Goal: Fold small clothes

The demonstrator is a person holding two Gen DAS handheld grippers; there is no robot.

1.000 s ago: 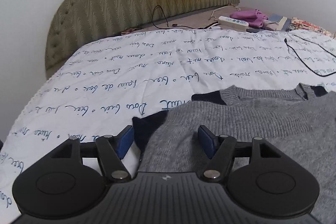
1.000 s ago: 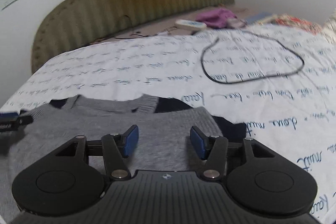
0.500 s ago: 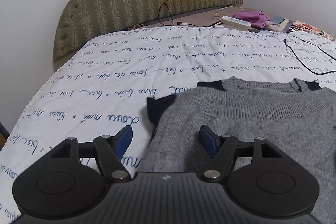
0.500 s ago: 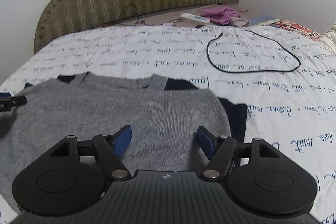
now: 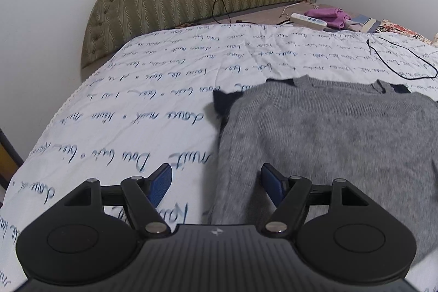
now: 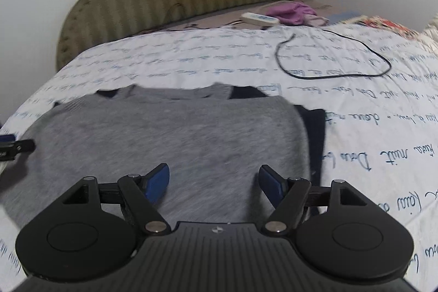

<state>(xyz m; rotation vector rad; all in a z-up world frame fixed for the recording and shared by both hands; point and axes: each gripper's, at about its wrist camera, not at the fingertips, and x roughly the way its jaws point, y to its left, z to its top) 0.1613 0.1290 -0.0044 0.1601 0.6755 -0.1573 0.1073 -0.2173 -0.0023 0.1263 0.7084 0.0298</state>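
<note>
We have the grey sweater (image 5: 328, 133) flat on the bed (image 5: 137, 106), dark sleeves tucked under, left gripper (image 5: 216, 182) released at its edge, right gripper (image 6: 213, 179) empty above it, jaws opening, so further folds likely remain.

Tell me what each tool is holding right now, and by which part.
Nothing is held. The left tool and right tool are both open over the grey sweater; the right tool's jaws are opening, and no fabric is pinched.
</note>
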